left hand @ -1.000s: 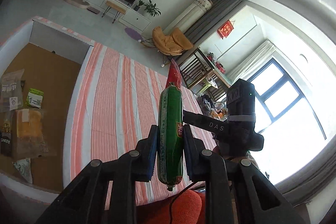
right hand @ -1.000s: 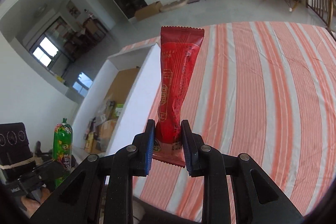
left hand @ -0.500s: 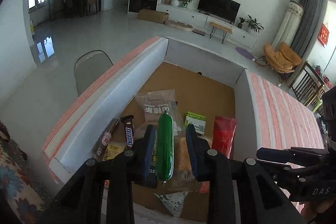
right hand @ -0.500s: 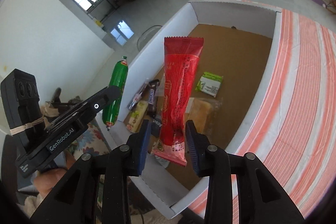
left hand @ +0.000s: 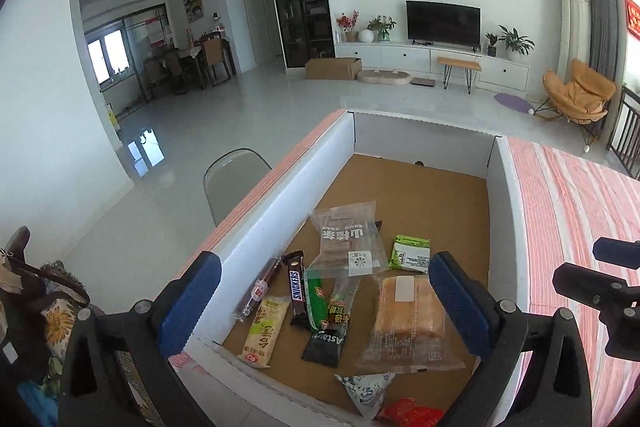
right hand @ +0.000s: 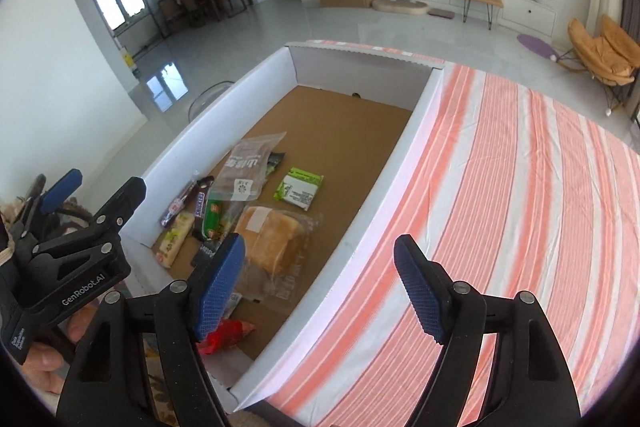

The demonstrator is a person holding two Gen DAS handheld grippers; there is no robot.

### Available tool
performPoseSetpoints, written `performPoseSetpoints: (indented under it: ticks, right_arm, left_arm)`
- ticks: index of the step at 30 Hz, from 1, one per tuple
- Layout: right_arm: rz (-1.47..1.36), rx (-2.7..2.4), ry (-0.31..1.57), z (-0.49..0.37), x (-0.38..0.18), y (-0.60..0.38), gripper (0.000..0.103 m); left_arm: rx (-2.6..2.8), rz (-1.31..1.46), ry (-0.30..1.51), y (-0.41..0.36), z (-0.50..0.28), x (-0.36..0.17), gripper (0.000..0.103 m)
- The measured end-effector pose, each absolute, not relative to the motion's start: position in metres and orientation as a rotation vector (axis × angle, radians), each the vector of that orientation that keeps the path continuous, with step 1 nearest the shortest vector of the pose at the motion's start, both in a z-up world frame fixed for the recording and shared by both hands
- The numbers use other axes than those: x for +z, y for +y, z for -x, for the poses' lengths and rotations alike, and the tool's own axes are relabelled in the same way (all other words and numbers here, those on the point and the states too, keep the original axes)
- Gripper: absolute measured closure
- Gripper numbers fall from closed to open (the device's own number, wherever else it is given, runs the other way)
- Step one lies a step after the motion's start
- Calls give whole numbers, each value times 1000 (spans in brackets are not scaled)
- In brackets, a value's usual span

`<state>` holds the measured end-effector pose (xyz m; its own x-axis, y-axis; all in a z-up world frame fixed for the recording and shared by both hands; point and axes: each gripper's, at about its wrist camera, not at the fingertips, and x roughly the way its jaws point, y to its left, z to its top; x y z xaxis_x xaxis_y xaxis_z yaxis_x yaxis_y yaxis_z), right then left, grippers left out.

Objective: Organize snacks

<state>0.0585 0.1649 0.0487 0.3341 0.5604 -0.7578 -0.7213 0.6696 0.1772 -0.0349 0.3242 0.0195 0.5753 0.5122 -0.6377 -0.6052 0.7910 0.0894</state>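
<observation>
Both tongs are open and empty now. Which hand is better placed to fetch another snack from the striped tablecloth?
Probably the right. The right tongs hang over the box wall beside the striped tablecloth. The left tongs hang over the box's far side.

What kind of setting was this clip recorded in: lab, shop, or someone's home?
Most likely a home living room: a TV stands on a low white cabinet with potted plants, an orange lounge chair sits near the curtains, and a dining area shows at the back.
</observation>
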Motion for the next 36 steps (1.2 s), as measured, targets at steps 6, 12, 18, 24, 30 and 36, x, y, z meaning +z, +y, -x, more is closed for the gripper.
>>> performPoseSetpoints:
  ticks: [6, 12, 18, 24, 30, 36]
  right_arm:
    - [276, 833, 843, -41, 51, 165, 23]
    - [290, 849, 841, -32, 54, 164, 23]
    - [310, 879, 843, -22, 54, 165, 23]
    - [319, 869, 837, -19, 55, 160, 23]
    - [329, 866, 844, -12, 57, 160, 23]
    - [333, 865, 835, -5, 59, 163, 23]
  left_arm:
    - [659, 221, 753, 330, 44, 11, 0]
    - [683, 161, 771, 326, 49, 13, 0]
    - [708, 134, 762, 322, 56, 18, 0]
    - [711, 118, 759, 320, 60, 24, 0]
    - [678, 149, 750, 318, 68, 30, 0]
    - [702, 132, 764, 318, 68, 26, 0]
